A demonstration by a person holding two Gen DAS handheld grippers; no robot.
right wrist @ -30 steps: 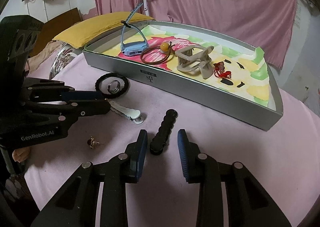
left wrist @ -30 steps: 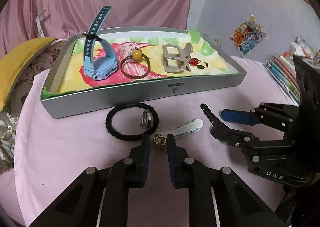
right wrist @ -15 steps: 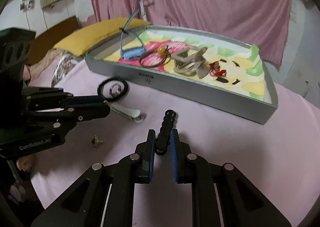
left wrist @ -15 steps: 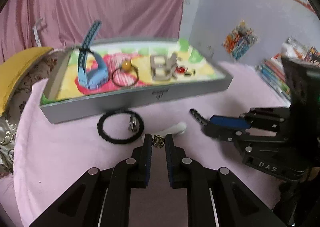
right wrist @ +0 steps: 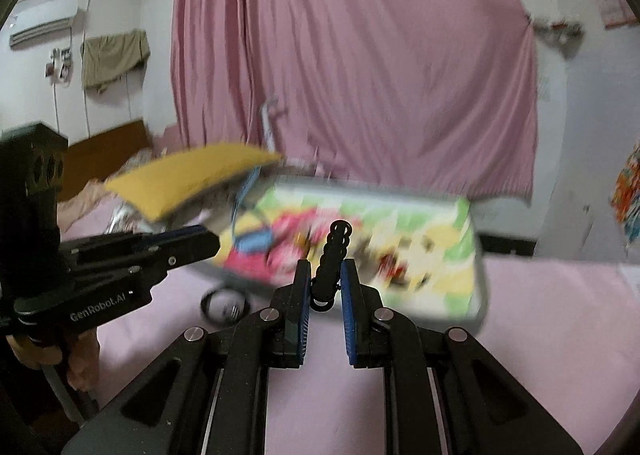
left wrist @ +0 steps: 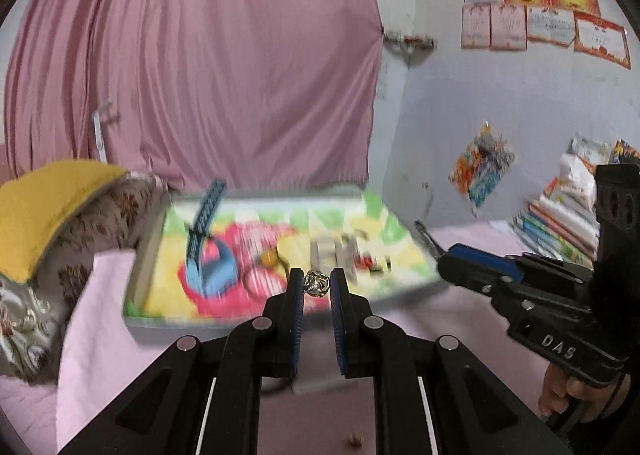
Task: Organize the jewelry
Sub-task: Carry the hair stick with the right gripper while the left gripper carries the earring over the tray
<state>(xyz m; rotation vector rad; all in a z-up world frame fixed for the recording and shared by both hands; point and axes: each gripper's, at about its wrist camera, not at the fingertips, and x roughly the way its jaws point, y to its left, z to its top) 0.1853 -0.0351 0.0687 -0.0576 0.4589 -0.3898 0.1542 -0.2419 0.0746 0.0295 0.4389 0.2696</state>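
My left gripper [left wrist: 317,281] is shut on a small gold knot earring [left wrist: 317,282], lifted off the pink cloth in front of the grey tray [left wrist: 256,321]. My right gripper [right wrist: 325,282] is shut on the lower end of a black beaded hair clip [right wrist: 333,255], which sticks up past the fingertips. In the left wrist view the right gripper [left wrist: 444,255] and its clip tip [left wrist: 425,234] hover at the tray's right end. The tray, blurred, holds a blue watch [left wrist: 208,259], an amber-bead ring, a silver buckle [left wrist: 334,255] and small red pieces.
A black hair tie with a ring inside it [right wrist: 226,305] lies on the pink cloth before the tray. A yellow cushion [left wrist: 48,207] sits left, stacked books [left wrist: 560,227] right. Pink curtain behind. A hand [left wrist: 576,395] holds the right gripper.
The right gripper closed on the black clip. Both grippers rose off the cloth with their items and tilted upward, so the tray sank lower in both views.
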